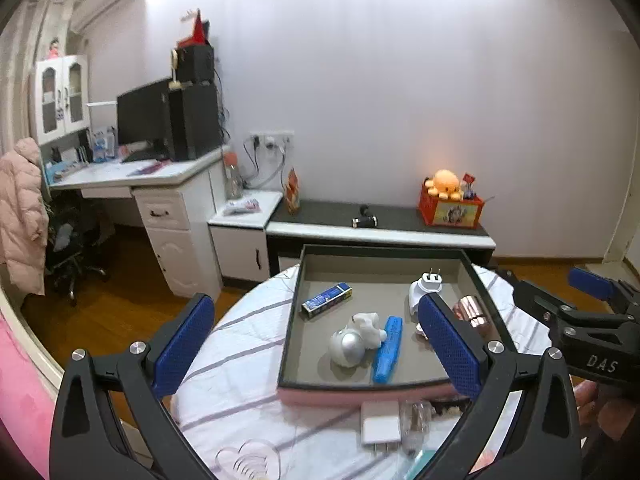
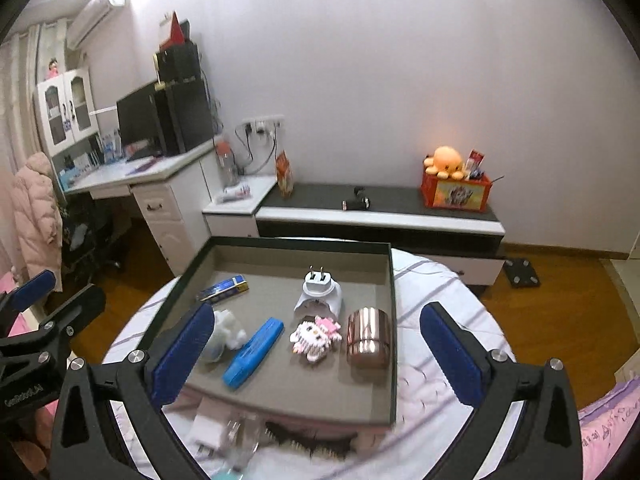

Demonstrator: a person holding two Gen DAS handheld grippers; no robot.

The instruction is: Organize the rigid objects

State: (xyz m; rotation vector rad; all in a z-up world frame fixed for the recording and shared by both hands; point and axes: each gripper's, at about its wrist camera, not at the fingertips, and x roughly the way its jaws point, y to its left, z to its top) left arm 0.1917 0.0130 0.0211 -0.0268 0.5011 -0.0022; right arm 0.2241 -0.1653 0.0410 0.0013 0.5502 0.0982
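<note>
The left tongs (image 1: 316, 350) hung wide apart above the round bench (image 1: 240, 344). A tray (image 1: 384, 253) there held a blue box (image 1: 327, 299), a white plug (image 1: 425, 289), a silver ball (image 1: 347, 347), a blue case (image 1: 388, 349) and a copper cup (image 1: 476, 316). A white charger (image 1: 380, 422) lay just near of the tray. The right tongs (image 1: 592, 312) showed at the right edge.

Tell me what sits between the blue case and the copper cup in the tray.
The pink-and-white cat figure lies between the blue case and the copper cup, seen in the right wrist view.

Between the right jaws: glossy copper-coloured metal cup (image 2: 368, 338); smooth blue plastic case (image 2: 253, 352); matt grey tray (image 2: 280, 390) floor; beyond the jaws, striped cloth tablecloth (image 2: 436, 292).
</note>
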